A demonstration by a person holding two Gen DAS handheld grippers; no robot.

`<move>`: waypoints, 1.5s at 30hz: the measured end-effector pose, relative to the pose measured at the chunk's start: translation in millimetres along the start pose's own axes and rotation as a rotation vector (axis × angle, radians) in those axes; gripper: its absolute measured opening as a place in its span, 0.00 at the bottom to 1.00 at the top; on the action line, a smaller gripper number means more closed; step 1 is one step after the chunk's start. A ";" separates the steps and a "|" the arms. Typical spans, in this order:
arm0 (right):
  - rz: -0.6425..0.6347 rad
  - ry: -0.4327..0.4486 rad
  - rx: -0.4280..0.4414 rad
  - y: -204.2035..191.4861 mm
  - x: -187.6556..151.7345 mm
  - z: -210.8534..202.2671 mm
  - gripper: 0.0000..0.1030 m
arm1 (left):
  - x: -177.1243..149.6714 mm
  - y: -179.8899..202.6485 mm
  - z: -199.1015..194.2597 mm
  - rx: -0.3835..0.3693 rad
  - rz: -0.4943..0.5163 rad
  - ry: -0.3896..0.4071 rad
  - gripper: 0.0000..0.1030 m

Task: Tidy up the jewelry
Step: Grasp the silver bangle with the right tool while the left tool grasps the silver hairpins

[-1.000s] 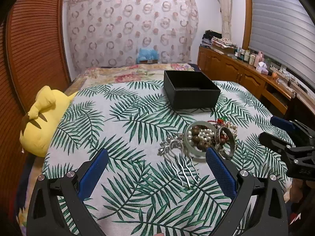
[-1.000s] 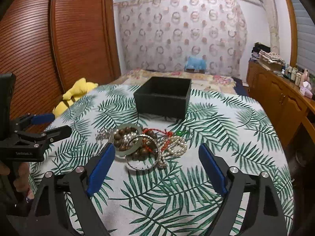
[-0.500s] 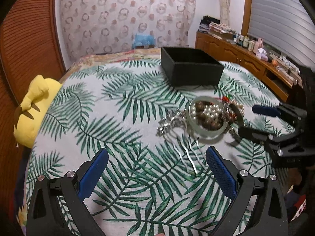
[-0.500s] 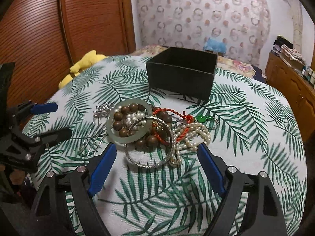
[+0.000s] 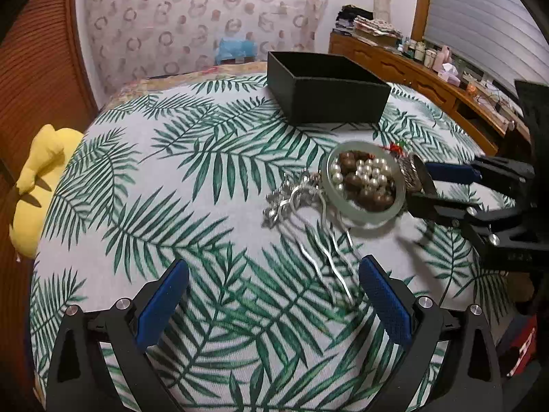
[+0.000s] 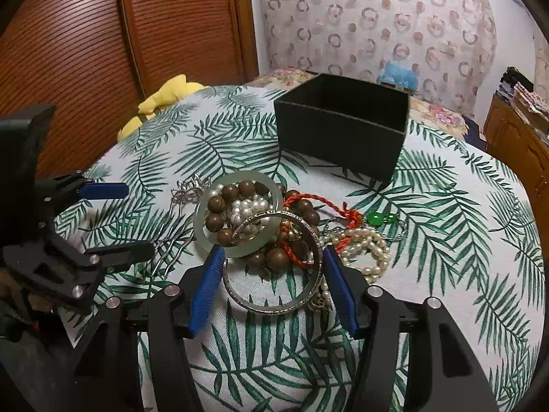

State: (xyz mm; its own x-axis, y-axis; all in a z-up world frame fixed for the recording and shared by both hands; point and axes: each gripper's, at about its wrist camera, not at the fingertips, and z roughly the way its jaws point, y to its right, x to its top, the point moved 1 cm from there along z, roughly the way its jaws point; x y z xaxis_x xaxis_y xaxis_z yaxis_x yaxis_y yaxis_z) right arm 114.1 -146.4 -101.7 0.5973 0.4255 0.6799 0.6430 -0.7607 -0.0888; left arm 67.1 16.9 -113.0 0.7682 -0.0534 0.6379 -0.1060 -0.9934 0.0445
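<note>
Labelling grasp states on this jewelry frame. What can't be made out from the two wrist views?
- Black box interior: both views, near walls hide the floor.
- Right gripper closing around silver bangle: right wrist view, pad contact unclear.
- Same grip: left wrist view, green bangle hides it.
- Hairpin tips: left wrist view, blurred.
- Pile bottom: right wrist view, beads overlap.

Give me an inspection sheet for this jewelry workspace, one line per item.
Surface: palm-leaf print cloth, smooth.
Job's things: open black box; pale green jade bangle around brown beads and pearls; silver metal bangle; silver hair comb; red cord; pearl strand.
Clutter: yellow plush toy at the edge.
Grippers: left gripper open, nothing between its jaws; right gripper closing around the silver bangle.
Cables: nothing seen.
Surroundings: wooden louvred doors, patterned curtain, wooden dresser.
</note>
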 end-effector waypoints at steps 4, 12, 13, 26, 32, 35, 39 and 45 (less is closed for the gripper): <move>0.011 0.017 0.012 0.6 -1.7 -8.9 0.59 | 10.0 -4.0 -1.7 -0.018 -0.009 0.018 0.92; 0.037 0.034 0.016 4.6 -1.9 -21.3 0.59 | 27.0 -9.7 11.8 -0.045 -0.024 -0.011 0.57; 0.037 0.033 0.012 5.2 -2.0 -21.5 0.59 | 28.3 -8.8 14.1 -0.047 -0.015 -0.013 0.57; 0.035 0.021 -0.004 12.6 -4.1 -25.9 0.59 | 37.2 -8.2 29.6 -0.140 -0.030 -0.014 0.40; 0.033 0.019 -0.013 13.7 -1.3 -27.3 0.59 | 35.9 -8.2 28.9 -0.122 -0.014 -0.016 0.32; 0.030 0.015 -0.014 11.0 0.9 -25.2 0.59 | 36.5 -5.8 29.6 -0.108 0.012 -0.015 0.25; 0.022 0.013 -0.020 9.0 2.0 -24.1 0.59 | 35.8 -8.5 28.5 -0.120 0.009 -0.005 0.19; 0.024 0.014 -0.025 9.0 1.7 -23.7 0.59 | 34.2 -13.6 9.6 -0.084 0.013 0.066 0.16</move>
State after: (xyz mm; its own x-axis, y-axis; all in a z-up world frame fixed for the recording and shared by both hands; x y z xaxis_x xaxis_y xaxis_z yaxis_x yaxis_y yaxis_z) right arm 109.5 -164.1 -84.1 0.6054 0.3999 0.6882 0.6161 -0.7828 -0.0871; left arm 100.9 27.6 -99.2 0.7235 -0.0566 0.6880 -0.1702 -0.9805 0.0984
